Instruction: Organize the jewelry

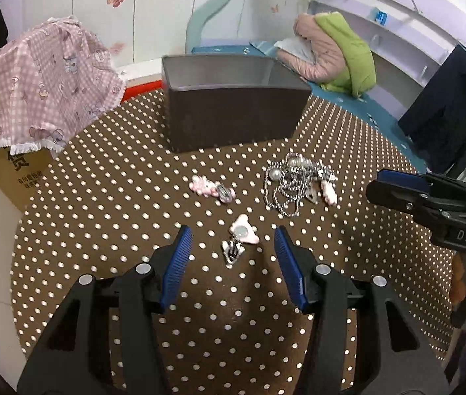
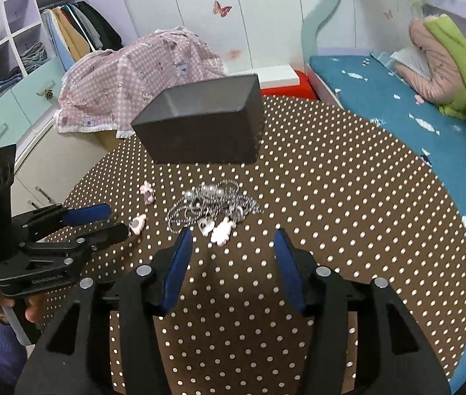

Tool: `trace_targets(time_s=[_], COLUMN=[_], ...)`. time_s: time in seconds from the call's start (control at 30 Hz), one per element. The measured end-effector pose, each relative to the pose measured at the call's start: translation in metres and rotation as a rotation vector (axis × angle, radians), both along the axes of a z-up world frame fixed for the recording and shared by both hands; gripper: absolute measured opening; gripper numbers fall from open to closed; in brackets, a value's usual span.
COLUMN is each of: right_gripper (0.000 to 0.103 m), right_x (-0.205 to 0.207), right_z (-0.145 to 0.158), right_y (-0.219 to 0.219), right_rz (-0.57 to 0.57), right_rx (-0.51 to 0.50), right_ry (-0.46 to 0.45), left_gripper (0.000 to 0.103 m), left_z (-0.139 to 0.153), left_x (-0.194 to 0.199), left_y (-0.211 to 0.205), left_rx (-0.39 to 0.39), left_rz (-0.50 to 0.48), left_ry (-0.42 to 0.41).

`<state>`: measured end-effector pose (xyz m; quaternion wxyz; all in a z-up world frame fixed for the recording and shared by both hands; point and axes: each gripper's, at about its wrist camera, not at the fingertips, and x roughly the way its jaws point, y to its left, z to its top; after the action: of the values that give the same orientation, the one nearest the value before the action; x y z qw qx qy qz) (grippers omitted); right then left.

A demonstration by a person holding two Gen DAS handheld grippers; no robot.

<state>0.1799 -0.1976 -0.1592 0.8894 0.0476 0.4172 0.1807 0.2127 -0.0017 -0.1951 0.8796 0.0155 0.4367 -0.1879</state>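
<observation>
A dark open box [image 1: 233, 121] [image 2: 200, 135] stands at the back of the brown dotted table [image 1: 117, 197] [image 2: 348, 197]. In front of it lie a tangle of silver chains with pearls [image 1: 293, 181] [image 2: 209, 204], a pink clip [image 1: 211, 189] [image 2: 147, 192] and a pink charm with a small striped piece [image 1: 242, 233] [image 2: 139, 223]. My left gripper [image 1: 233, 230] [image 2: 94, 220] is open, its fingers either side of the pink charm without touching it. My right gripper [image 2: 233, 235] [image 1: 394, 181] is open just short of the chain tangle, a pink pendant [image 2: 221, 232] near its tips.
A pink checked cloth [image 1: 35, 89] [image 2: 134, 82] drapes a cardboard carton left of the table. A blue bed [image 2: 397, 98] with a pink and green jacket [image 1: 335, 52] lies behind and to the right. A dark garment [image 1: 447, 105] hangs on the right.
</observation>
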Motion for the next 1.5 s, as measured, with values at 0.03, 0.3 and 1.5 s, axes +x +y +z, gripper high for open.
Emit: trace_targets(time_s=[0.03, 0.3, 1.5], right_gripper=[0.049, 0.049, 0.014], right_x=[-0.001, 0.002, -0.001], right_z=[-0.003, -0.015, 0.042], right_y=[0.001, 0.005, 0.001], right_rz=[-0.001, 0.000, 0.035], right_rx=[-0.002, 0.003, -0.072], right_ry=[0.003, 0.029, -0.120], left_gripper=[0.052, 0.026, 0.015], left_z=[-0.003, -0.011, 0.086], left_x=[0.001, 0.005, 0.018], left_y=[-0.001, -0.005, 0.005], left_rx=[0.006, 0.036, -0.248], left_rz=[-0.001, -0.007, -0.128], left_ry=[0.003, -0.014, -0.066])
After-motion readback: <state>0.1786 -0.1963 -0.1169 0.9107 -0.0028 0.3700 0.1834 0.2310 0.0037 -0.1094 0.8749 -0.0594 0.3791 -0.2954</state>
